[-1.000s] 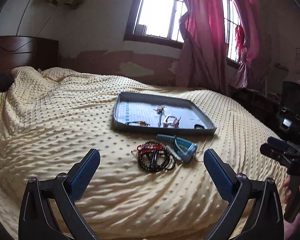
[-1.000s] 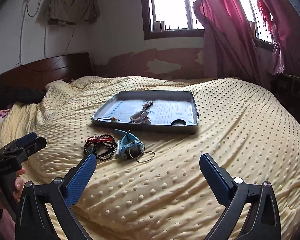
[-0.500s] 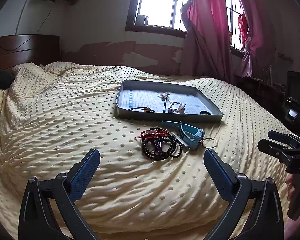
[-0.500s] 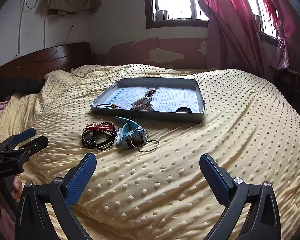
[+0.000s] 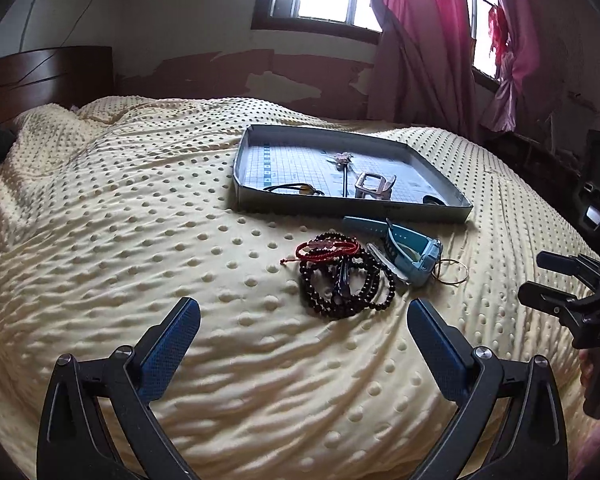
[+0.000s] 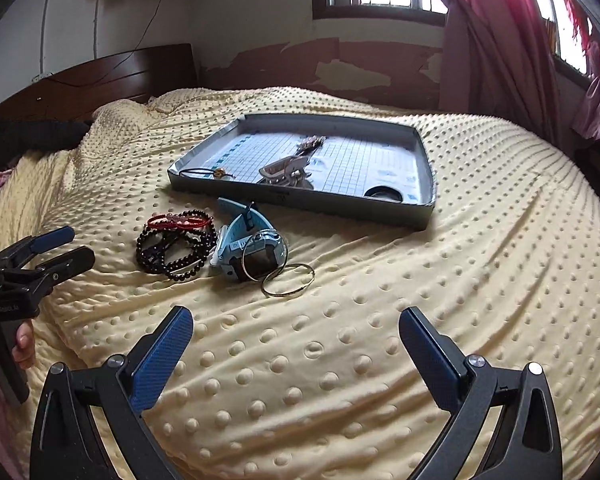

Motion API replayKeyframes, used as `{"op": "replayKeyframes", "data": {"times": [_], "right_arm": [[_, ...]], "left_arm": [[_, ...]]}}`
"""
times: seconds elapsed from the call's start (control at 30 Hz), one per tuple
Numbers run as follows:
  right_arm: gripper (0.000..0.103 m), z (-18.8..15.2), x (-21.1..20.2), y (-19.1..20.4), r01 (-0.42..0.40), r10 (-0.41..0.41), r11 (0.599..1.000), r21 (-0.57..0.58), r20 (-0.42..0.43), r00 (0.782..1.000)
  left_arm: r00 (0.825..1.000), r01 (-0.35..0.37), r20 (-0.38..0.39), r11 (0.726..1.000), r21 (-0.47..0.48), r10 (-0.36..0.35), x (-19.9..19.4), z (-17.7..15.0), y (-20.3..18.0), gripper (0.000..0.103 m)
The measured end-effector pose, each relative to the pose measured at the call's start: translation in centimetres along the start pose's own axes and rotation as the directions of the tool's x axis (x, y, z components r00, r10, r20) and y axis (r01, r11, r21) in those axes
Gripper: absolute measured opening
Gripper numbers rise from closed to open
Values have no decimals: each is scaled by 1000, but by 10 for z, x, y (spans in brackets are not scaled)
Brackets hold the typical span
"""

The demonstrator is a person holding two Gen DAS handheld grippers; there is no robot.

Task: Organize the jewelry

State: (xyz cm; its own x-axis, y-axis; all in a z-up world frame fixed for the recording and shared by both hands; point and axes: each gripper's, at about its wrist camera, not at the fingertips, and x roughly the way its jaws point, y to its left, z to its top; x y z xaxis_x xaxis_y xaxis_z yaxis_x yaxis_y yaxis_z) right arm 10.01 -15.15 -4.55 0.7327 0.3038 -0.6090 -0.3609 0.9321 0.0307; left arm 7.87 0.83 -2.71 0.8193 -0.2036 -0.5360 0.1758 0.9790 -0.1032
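Both grippers hover over the yellow dotted blanket (image 6: 380,320), and both are spread wide with nothing between the fingers: the left gripper (image 5: 303,332) sits just short of the jewelry pile, the right gripper (image 6: 296,338) near the loose ring. Out on the blanket, the black bead bracelet (image 5: 346,284) lies coiled in a flat heap, with the red cord bracelet (image 5: 327,249) draped across its far edge, its long axis running left to right. Touching the beads on the right is the blue watch (image 6: 250,246): in the right wrist view its dark face tilts toward the camera, its strap running away toward the tray. The thin gold ring (image 6: 288,280) lies flat, overlapping the watch's near right side. Just beyond sits the grey tray (image 5: 452,204), long side left to right, holding a hairpin (image 5: 345,172) pointing near to far, a metal clip (image 5: 374,186) and a thin cord with a bead (image 6: 206,174).
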Motion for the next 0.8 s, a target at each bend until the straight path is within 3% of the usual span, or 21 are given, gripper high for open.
{"op": "replayKeyframes", "data": {"times": [0.07,0.2,0.33,0.43,0.6,0.8], "right_arm": [[102,2,9,1,8,-8,1000,-30,-13,1000],[82,8,21,3,-22,21,998,-54,-19,1000],[68,13,32,4,-63,61,996,-63,-36,997],[66,13,40,5,-81,78,995,-56,-59,995],[66,14,47,5,-96,93,994,-47,-79,993],[65,16,57,3,-104,100,994,-38,-93,991]], "left_arm": [[1000,5,-4,1000,20,-5,5,1,1,101],[999,53,2,997,56,-54,12,3,0,99],[994,105,-10,992,65,-105,21,7,0,81],[989,149,-24,986,68,-148,28,8,-1,61],[977,211,-59,974,80,-207,39,10,-7,47],[970,231,-100,969,91,-222,54,11,-12,31]]}}
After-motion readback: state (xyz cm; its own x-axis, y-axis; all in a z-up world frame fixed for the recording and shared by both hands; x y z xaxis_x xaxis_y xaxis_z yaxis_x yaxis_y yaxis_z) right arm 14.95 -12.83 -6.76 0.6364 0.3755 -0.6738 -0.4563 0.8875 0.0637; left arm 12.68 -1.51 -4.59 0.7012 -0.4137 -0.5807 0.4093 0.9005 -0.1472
